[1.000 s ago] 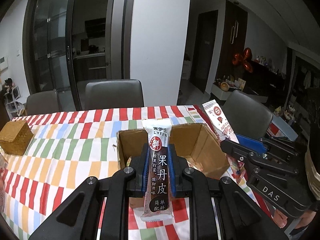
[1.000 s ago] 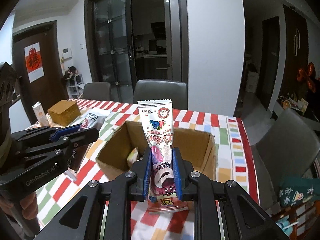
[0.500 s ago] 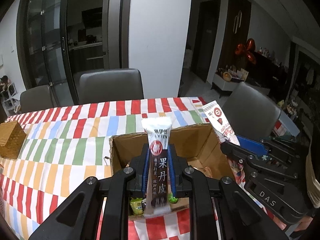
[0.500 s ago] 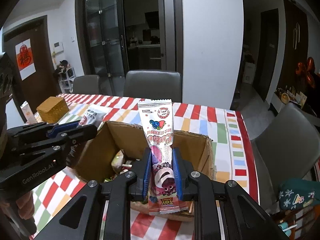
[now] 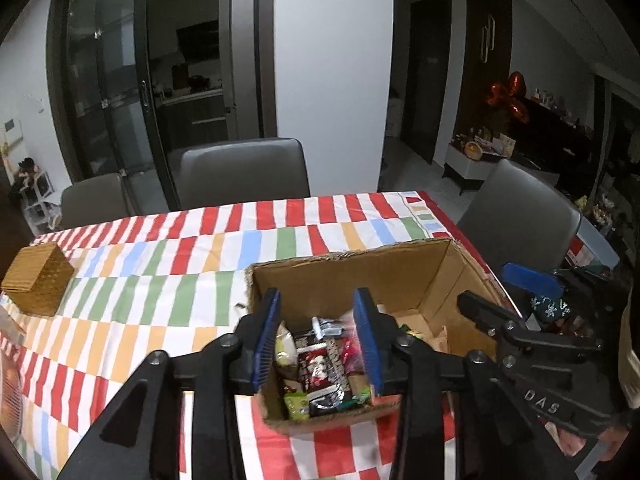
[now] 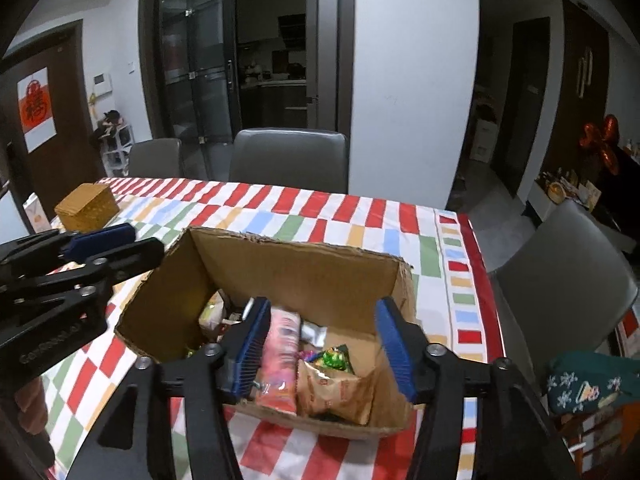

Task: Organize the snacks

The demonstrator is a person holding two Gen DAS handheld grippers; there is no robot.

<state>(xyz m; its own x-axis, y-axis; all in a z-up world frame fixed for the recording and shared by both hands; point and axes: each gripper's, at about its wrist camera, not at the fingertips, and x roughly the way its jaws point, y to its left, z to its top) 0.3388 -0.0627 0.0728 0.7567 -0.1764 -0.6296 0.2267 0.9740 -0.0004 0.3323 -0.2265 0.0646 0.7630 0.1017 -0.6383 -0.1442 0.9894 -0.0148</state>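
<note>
An open cardboard box [image 5: 348, 276] [image 6: 304, 276] stands on the striped tablecloth and holds several snack packets. My left gripper [image 5: 318, 340] is open and empty above the box's near left part; a dark packet [image 5: 320, 364] lies below it. My right gripper [image 6: 326, 352] is open and empty above the box's near side. A pink packet [image 6: 280, 360] lies in the box beside the right gripper's left finger. A brown packet [image 6: 336, 392] lies next to it. Each gripper shows in the other's view, the right one [image 5: 532, 320] and the left one [image 6: 72, 264].
A woven wicker box [image 5: 36, 284] [image 6: 86, 206] sits at the table's far left. Grey chairs [image 5: 240, 172] [image 6: 288, 160] stand behind the table and another [image 6: 560, 280] at its right end. A dark green pouch [image 6: 588, 380] lies off the table's right side.
Both grippers have opened and let go of their snack packets, which now lie in the box. Both have moved forward and over the box.
</note>
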